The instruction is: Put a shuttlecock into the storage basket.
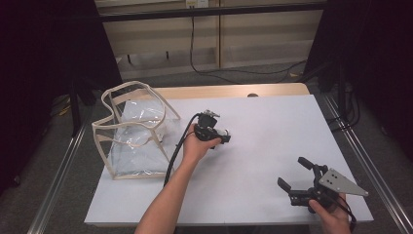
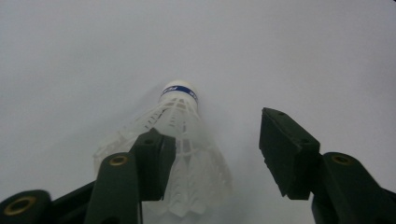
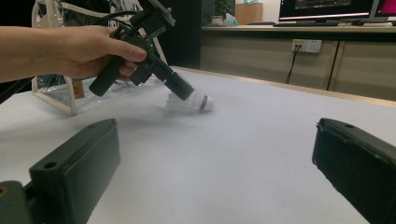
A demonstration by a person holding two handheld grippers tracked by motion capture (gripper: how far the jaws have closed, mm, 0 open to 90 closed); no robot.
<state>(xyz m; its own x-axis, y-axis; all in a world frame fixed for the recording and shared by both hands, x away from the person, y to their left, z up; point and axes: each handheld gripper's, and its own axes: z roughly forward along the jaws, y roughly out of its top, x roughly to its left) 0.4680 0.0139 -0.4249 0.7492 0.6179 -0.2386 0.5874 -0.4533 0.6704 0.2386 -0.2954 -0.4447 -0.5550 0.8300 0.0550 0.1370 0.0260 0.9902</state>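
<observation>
High view: left gripper (image 1: pixel 225 136) is down on the white table (image 1: pixel 272 131), mid-table, just right of the clear bag (image 1: pixel 134 131) with cream trim. The shuttlecock itself is too small to make out here. Right gripper (image 1: pixel 295 175) sits near the near-right corner, jaws spread, nothing between them, well apart from the action.

Left gripper view: shuttlecock (image 2: pixel 180 140) lies on its side on the table, cork with the blue band pointing away, skirt toward the camera. One jaw is at the skirt's side, apparently touching it; the other stands clear with a gap. So jaws are part-way in around the skirt, not pinching yet. No earlier frame needed: treat it as not held.

Right gripper view: left gripper (image 3: pixel 184 93) comes in at a slant from the left hand (image 3: pixel 88 51), tips over the skirt of the shuttlecock (image 3: pixel 191 102); cork points right. Right gripper's own jaws wide apart, empty.

To do this step well, my read:
- Centre the skirt between the pads first; it's offset to one jaw now, so it may roll or skid when squeezed.
- Close gently, the feather skirt crushes easily. Grip nearer the cork if reachable.
- Keep tips low on the table so it doesn't slip under.
- Lift only once both pads bear.
</observation>
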